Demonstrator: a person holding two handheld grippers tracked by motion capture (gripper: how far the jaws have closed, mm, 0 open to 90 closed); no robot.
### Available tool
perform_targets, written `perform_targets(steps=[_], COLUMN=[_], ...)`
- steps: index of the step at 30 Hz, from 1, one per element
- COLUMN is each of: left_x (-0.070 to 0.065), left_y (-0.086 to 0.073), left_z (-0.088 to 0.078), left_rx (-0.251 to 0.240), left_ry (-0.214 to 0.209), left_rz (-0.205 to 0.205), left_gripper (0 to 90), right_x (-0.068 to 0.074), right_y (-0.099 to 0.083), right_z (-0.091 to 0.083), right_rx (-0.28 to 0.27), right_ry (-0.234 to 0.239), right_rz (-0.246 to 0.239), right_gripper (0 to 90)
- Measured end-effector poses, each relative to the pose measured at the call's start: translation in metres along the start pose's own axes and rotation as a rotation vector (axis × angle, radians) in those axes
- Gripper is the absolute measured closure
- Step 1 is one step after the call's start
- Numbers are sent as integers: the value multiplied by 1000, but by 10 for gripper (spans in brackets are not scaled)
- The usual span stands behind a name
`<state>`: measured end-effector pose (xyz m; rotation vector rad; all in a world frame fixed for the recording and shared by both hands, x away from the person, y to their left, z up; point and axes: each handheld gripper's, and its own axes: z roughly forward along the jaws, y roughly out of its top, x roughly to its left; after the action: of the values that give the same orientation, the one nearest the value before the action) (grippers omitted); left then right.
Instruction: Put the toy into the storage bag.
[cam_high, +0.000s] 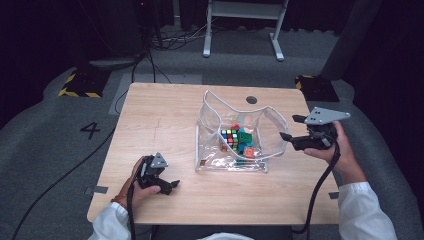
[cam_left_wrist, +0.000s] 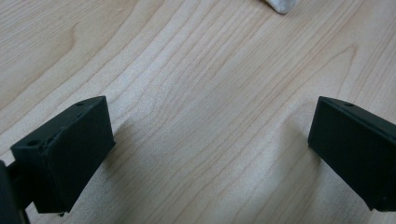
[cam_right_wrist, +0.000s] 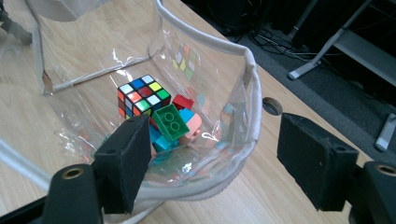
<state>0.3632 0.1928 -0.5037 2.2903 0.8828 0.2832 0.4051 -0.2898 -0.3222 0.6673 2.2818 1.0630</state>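
- Light wood table (cam_high: 165, 115) at centre, round grommet hole (cam_high: 251, 100) near far edge.
- Grey carpet floor (cam_high: 60, 150) around table; numeral "4" (cam_high: 90, 130) marked left of table.
- White desk frame (cam_high: 245, 25) beyond table.
- Black-and-yellow hazard tape (cam_high: 80, 85) at far-left of table.
- Dark surroundings beyond.

A puzzle cube (cam_high: 229, 137) and bricks (cam_high: 246, 146) lie inside the bag (cam_high: 210, 107) mid-table (cam_high: 160, 115).
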Motion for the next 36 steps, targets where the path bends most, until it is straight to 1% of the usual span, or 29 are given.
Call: perform_targets(steps=[3,6,7,9,10,14,16,17,18,20,23,26,28,30,32,34,36], left_x=[0,0,0,0,0,0,0,0,0,0,0,0,0,0,0,0,0], left_y=[0,0,0,0,0,0,0,0,0,0,0,0,0,0,0,0,0], left_z=[0,0,0,0,0,0,0,0,0,0,0,0,0,0,0,0,0], left_rx=[0,0,0,0,0,-1,0,0,0,0,0,-2,0,0,0,0,0], left_ry=[0,0,0,0,0,0,0,0,0,0,0,0,0,-1,0,0,0], left_rz=[0,1,0,0,0,0,0,0,0,0,0,1,0,1,0,0,1], left_gripper=[2,2,2,2,2,2,2,2,2,2,2,2,2,2,2,2,2], right_x=[2,3,4,5,5,9,10,11,12,12,15,18,18,19,20,21,22], right_y=[-6,-9,-13,-16,-16,-28,-30,-36,-38,-41,-51,-58,-60,-66,-69,-75,-79], right_z=[-9,-12,-15,-18,-18,-20,-19,-19,-18,-18,-16,-15,-14,-13,-12,-9,-5], right_rx=[-13,-22,-26,-26,-26,-18,-18,-4,-2,-1,15,35,32,46,46,62,77], right_ry=[-4,-12,-8,-13,-13,-17,-19,-26,-22,-29,-35,-37,-35,-36,-35,-33,-37], right_rz=[-1,4,15,6,6,12,11,9,8,12,22,23,26,37,37,44,35], right_gripper=[256,255,254,251,251,241,241,237,235,235,230,226,226,225,225,223,221])
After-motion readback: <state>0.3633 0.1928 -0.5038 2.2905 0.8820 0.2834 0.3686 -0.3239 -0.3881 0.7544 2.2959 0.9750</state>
